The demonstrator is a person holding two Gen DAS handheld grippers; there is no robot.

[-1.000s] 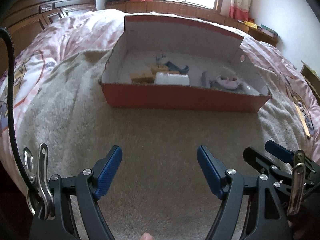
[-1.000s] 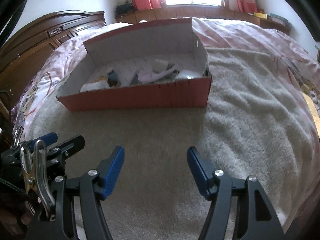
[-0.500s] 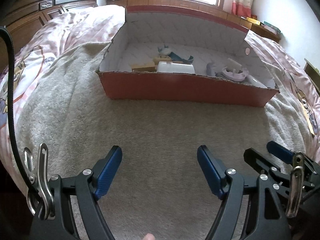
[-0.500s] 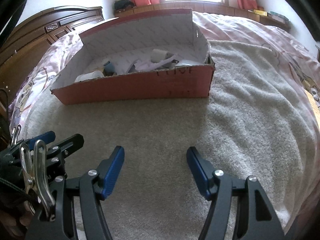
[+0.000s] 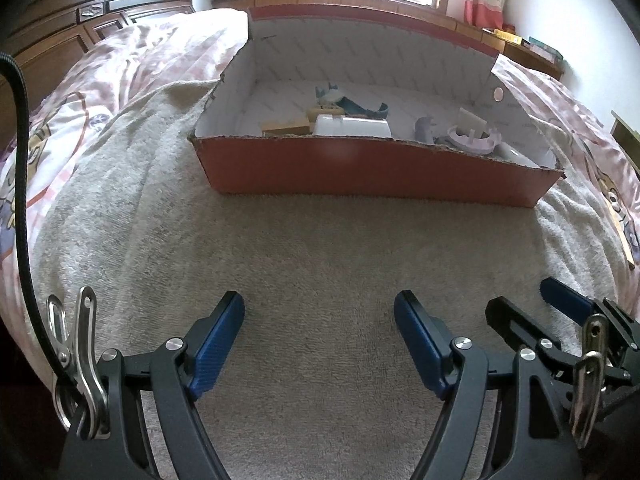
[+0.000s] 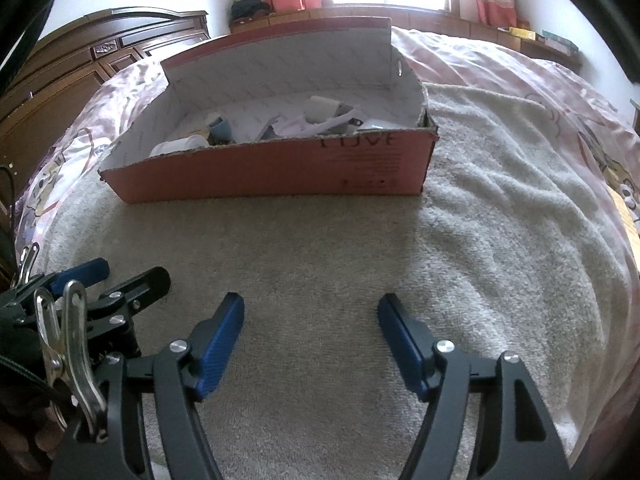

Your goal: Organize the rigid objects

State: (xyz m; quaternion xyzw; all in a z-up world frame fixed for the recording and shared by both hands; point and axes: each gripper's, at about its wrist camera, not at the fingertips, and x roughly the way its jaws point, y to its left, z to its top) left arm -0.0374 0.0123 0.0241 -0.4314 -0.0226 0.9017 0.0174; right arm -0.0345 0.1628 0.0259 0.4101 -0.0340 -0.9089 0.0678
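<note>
Above the beige towel point(image 5: 320, 248) — both grippers, left gripper point(image 5: 319, 312) and right gripper point(image 6: 311, 312), wide, empty — red box point(image 5: 376, 172) of perhaps toys ahead.

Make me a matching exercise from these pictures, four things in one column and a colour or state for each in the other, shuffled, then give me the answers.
Column one:
1. Cardboard box, outer wall
2. Rectangular plastic case in the box
3. Round crown-shaped plastic piece in the box
4. Left hand-held gripper

Column two:
A. pale lilac
B. open, holding nothing
C. red
D. white

Pairs: 1-C, 2-D, 3-A, 4-B
</note>
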